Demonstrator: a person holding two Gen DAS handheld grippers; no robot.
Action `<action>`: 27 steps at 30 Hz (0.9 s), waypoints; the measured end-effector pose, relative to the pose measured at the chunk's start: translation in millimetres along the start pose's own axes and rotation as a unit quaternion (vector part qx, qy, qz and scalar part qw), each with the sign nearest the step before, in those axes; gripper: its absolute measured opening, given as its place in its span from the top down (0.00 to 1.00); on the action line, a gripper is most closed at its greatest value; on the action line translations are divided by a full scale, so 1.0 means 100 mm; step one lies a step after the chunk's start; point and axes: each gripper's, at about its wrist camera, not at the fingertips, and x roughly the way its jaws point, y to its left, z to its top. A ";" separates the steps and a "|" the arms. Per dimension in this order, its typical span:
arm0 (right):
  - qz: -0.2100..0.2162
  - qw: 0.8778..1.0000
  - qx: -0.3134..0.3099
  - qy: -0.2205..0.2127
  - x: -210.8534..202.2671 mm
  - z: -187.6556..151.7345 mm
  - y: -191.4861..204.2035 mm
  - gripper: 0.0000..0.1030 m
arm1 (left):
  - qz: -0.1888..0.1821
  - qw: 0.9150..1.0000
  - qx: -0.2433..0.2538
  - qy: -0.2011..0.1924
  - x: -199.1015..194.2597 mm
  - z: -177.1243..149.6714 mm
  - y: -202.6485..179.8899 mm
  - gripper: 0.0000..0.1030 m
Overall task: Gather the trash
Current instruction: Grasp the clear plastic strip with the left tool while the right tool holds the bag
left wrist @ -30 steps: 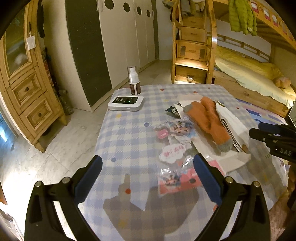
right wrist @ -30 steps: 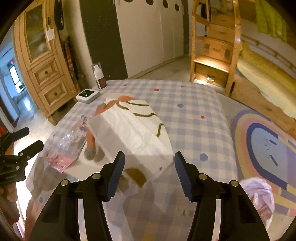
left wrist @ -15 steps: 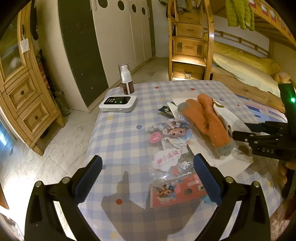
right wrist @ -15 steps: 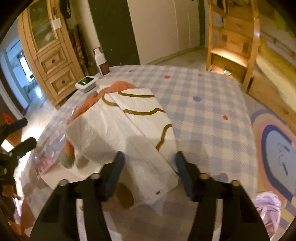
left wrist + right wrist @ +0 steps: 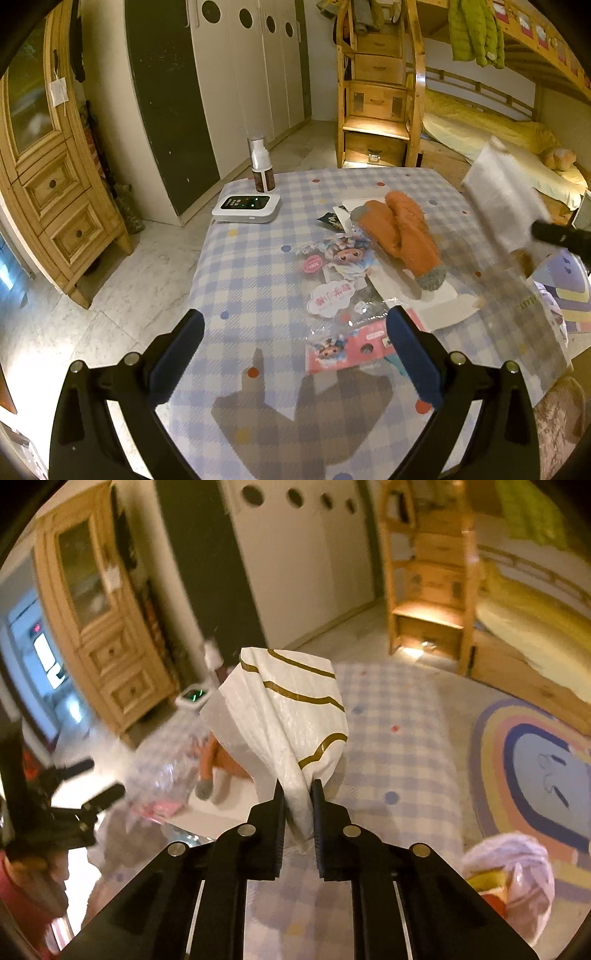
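Since a second earlier, we had lifted the white bag [image 5: 291, 716] with brown curved lines off the desk [image 5: 399, 760]; it had lain flat over the orange socks [image 5: 400, 230] and now hung crumpled in the air above them. Our right tool [image 5: 298, 794] was closing on the bag's gathered lower end, its pads pressing the bunched plastic between them. From the left wrist view, the bag [image 5: 506, 199] showed blurred to the right of the socks, clear of the checked cloth.

Our left tool [image 5: 295, 354] stood released, its blue pads wide apart above the near end of the desk, with nothing between them. Just beyond it, near the socks, lay the clear cartoon wrappers [image 5: 340, 291] and a pink printed card [image 5: 351, 349]. The socks rested on a white sheet [image 5: 436, 306]. Behind the socks, at the far corner of the desk, a white device [image 5: 245, 208] with a dark screen sat beside a spray bottle [image 5: 261, 164]. Right of the socks, off the desk, lay a rainbow rug [image 5: 532, 771]
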 end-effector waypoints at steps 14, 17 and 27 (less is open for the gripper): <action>-0.031 0.998 0.047 0.007 -0.28 -0.30 -0.03 0.91 | -0.023 0.999 -0.025 0.021 -0.03 -0.17 0.09 0.13; -0.031 0.998 0.052 0.009 -0.31 -0.33 -0.04 0.91 | -0.027 0.999 -0.020 0.020 0.01 -0.12 0.04 0.16; -0.038 0.997 0.063 0.014 -0.32 -0.38 -0.07 0.91 | -0.049 0.998 0.009 0.039 0.18 -0.06 -0.33 0.10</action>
